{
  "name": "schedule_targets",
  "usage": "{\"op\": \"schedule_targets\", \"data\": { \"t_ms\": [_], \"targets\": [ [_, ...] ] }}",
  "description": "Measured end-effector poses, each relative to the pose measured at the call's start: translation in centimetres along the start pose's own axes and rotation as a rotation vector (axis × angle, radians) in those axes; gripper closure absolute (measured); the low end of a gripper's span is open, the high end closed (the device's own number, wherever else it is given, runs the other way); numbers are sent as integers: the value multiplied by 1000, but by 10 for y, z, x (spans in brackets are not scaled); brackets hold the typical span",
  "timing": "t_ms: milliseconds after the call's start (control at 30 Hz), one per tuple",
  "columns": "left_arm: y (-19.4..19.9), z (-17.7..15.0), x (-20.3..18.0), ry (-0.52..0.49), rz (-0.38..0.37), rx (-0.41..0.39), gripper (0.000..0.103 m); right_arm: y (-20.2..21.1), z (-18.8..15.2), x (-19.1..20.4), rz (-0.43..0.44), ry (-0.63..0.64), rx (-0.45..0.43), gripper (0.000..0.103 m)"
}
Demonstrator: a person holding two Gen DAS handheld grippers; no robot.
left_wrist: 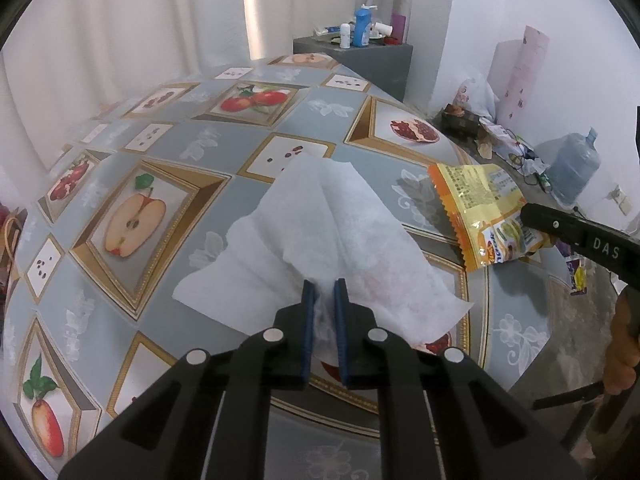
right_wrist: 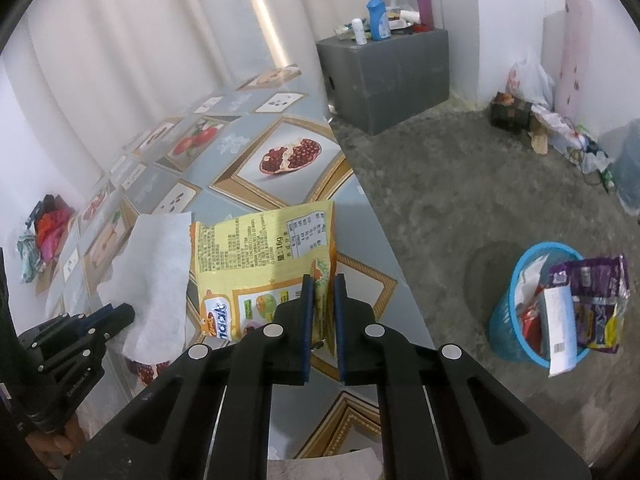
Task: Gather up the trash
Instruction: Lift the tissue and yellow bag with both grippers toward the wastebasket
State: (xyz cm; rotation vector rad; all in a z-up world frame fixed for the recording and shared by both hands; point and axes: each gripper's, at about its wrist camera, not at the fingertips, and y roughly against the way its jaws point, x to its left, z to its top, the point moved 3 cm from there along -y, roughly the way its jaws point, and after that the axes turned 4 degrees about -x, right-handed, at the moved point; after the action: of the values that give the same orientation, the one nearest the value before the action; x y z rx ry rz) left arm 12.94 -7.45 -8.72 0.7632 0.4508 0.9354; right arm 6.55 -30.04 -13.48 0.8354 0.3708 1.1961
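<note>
1. A blue basket [right_wrist: 516, 320] stands on the floor, well to the right of the desk [right_wrist: 240, 152], stuffed past its rim with wrappers: a purple packet [right_wrist: 596, 300], a white carton with a barcode [right_wrist: 560, 328], and something red beneath.
2. The basket's deeper contents are hidden; the purple packet's print is too blurred to read.
3. The right tool [right_wrist: 321, 280] is closed on the lower edge of a yellow snack wrapper [right_wrist: 264, 256] above the desk's right edge; "16g" is legible, the rest only perhaps a nutrition table.
4. The left tool [left_wrist: 323, 284] is clamped on a white tissue [left_wrist: 320, 216] lying on the desk, just left of the wrapper.
5. "DAS" shows on the right tool's arm.
</note>
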Motion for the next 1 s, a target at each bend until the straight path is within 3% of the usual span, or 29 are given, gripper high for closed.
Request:
{"op": "schedule_targets", "data": {
  "t_ms": [600,1000],
  "targets": [
    [29,16,-4,-42,48,-86,94,24,15,-5,13,-10,-73,98],
    [56,30,-33,-110,53,-160,94,56,18,-29,15,-63,-144,98]
  ]
}}
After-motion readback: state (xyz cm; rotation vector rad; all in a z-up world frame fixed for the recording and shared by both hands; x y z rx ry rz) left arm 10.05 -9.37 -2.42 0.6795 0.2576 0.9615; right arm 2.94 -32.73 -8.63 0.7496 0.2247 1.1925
